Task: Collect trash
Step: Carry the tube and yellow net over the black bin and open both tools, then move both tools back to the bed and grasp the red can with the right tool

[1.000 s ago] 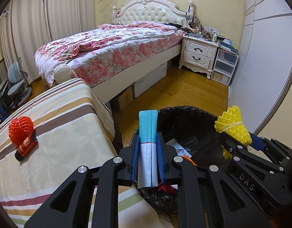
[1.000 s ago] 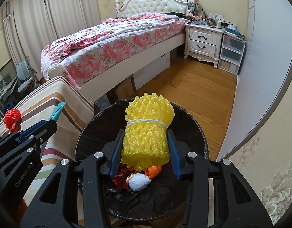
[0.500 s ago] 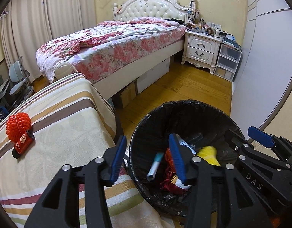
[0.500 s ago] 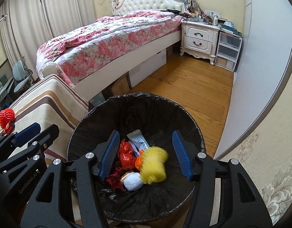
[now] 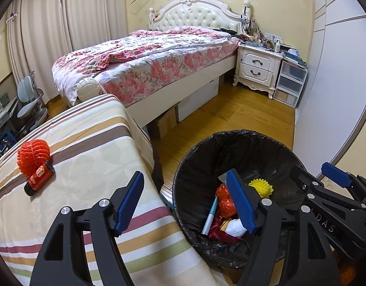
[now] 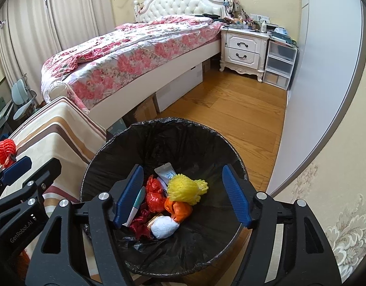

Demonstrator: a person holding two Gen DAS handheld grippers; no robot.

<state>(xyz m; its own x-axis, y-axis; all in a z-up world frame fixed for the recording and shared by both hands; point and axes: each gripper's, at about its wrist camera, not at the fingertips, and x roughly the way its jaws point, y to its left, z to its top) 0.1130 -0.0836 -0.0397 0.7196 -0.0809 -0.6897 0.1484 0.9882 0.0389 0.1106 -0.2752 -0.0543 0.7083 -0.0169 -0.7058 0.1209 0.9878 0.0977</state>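
A black-lined trash bin (image 6: 159, 128) (image 5: 197, 157) stands on the floor beside a striped table. Inside lie a yellow foam net (image 6: 185, 189) (image 5: 261, 187), a blue and white tube (image 5: 209, 217) (image 6: 135, 206), red and orange wrappers (image 6: 154, 194) and a white wad (image 6: 163, 226). My right gripper (image 6: 183, 197) hangs over the bin, jaws opening, nothing between them. My left gripper (image 5: 187, 202) straddles the bin's left rim, jaws opening and empty. A red foam net with a small red and black can (image 5: 36, 165) (image 6: 5, 151) rests on the table.
The striped cloth table (image 5: 71, 143) fills the left. A floral bed (image 5: 147, 64) stands behind, with boxes under it. A white nightstand (image 5: 256, 69) and plastic drawers (image 5: 290, 83) sit at the far wall. A white wardrobe door (image 6: 321, 83) runs along the right.
Both grippers opened. The blue and white tube dropped from the left one and the yellow foam net from the right one; both now lie in the bin.
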